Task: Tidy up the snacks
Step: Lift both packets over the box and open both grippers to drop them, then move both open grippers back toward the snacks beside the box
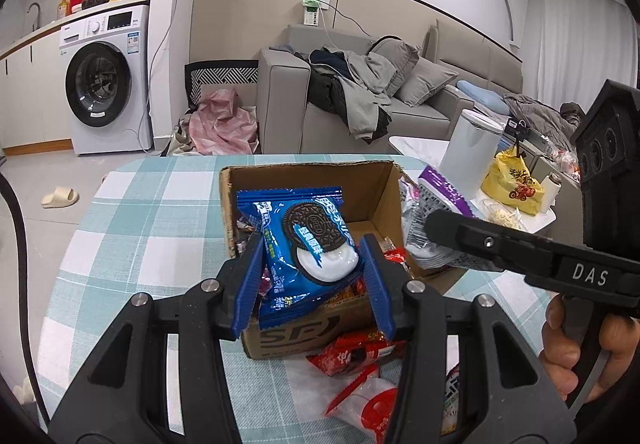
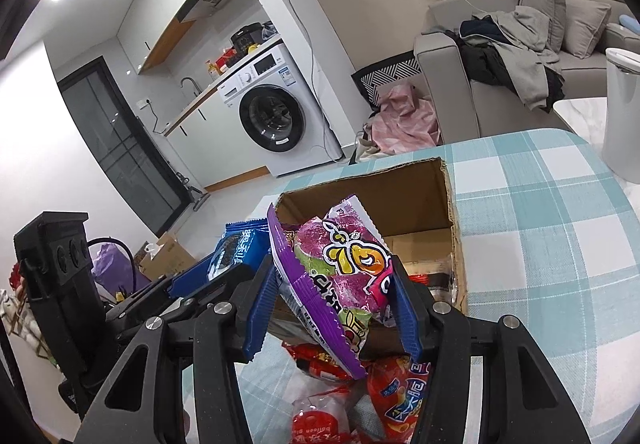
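My left gripper point(image 1: 313, 246) is shut on a blue Oreo packet point(image 1: 308, 240), which it holds upright over the near part of an open cardboard box point(image 1: 304, 174). My right gripper point(image 2: 332, 272) is shut on a purple and pink snack packet point(image 2: 348, 264), tilted above the same box point(image 2: 400, 184). Several small packets lie inside the box. In the left wrist view the right gripper's packet point(image 1: 440, 188) hangs over the box's right wall. In the right wrist view the Oreo packet point(image 2: 240, 248) shows at the left.
Red snack packets point(image 1: 356, 356) point(image 2: 400, 396) lie on the checked tablecloth point(image 1: 140, 228) in front of the box. A white canister point(image 1: 470, 148) and a yellow bag point(image 1: 512, 184) stand on a side table to the right. A sofa and a washing machine are behind.
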